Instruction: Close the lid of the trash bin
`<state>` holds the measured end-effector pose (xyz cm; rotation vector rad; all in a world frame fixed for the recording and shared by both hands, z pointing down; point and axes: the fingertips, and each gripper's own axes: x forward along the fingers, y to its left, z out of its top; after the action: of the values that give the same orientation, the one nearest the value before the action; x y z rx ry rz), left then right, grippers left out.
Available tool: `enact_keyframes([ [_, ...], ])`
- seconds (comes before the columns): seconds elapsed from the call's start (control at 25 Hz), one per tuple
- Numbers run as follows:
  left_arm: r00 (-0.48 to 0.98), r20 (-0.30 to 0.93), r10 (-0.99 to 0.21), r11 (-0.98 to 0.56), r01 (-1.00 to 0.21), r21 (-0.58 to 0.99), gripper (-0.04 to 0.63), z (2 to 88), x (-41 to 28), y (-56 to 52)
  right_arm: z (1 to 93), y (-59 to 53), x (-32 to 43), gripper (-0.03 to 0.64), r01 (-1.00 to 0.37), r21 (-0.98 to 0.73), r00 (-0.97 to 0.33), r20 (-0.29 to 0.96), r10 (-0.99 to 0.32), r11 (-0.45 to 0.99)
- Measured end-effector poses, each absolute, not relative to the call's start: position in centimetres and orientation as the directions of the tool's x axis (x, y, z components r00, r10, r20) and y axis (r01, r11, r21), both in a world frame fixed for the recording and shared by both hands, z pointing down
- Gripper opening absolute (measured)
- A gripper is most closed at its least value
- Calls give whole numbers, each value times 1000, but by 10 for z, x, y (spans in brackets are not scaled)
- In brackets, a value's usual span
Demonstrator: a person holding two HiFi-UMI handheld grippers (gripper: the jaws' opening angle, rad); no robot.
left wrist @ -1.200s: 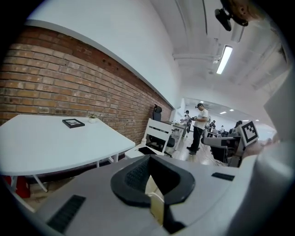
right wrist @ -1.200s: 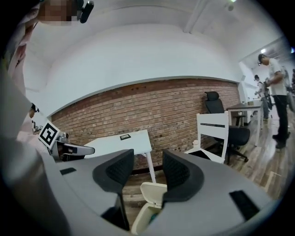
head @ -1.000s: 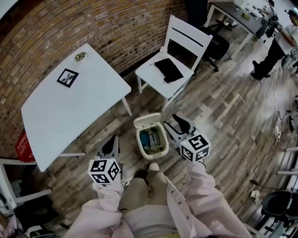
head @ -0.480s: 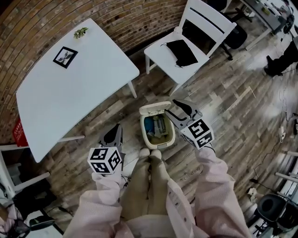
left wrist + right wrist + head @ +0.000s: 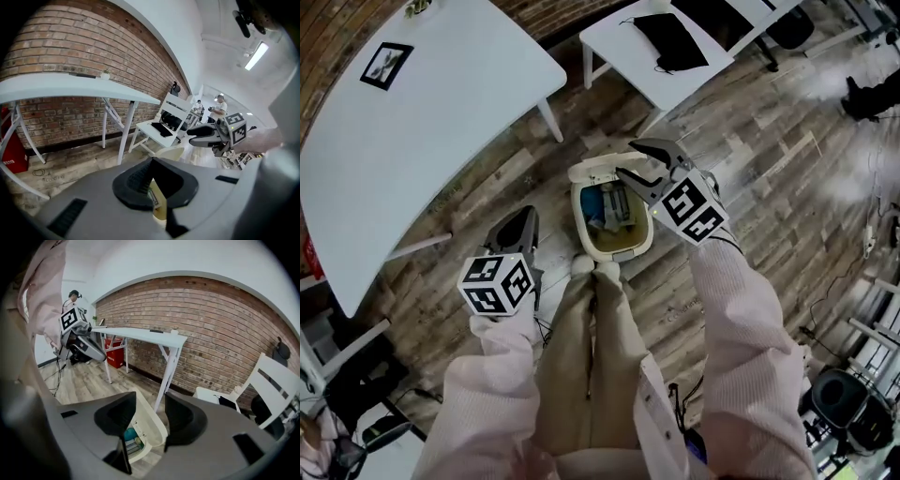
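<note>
A cream trash bin (image 5: pixel 623 246) stands on the wood floor, its lid (image 5: pixel 598 170) tipped up at the far end and rubbish showing inside. My right gripper (image 5: pixel 628 157) is open, its jaws over the lid's right end; in the right gripper view (image 5: pixel 150 398) the lid (image 5: pixel 149 422) shows between them, not touched. My left gripper (image 5: pixel 525 216) hangs left of the bin, apart from it. Its jaws (image 5: pixel 152 161) meet at the tips with nothing held, and the bin (image 5: pixel 172 152) lies beyond them.
A white table (image 5: pixel 422 112) stands far left of the bin, and a white chair (image 5: pixel 623 37) with a black cloth (image 5: pixel 673 41) behind it. The person's shoes (image 5: pixel 595 270) touch the bin's near end. Other people stand at the back (image 5: pixel 218 106).
My right gripper has moved from the bin's right side up to the raised lid. The left gripper stays left of the bin. The head view has tilted further down.
</note>
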<state>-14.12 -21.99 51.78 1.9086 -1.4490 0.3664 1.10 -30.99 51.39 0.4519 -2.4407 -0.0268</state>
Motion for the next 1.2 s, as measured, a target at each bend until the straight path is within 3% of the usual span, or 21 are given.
enact_keyframes([
  [0.56,362,643,-675,-114,-912,393,-8,582,-132,-235,583,-325,11,178,-154,188,-669,702,-243,970],
  [1.2,402,644,-650,-128,-894,429,-8,592,-119,-220,591,-312,17,178,-113,235,-590,766,-255,965],
])
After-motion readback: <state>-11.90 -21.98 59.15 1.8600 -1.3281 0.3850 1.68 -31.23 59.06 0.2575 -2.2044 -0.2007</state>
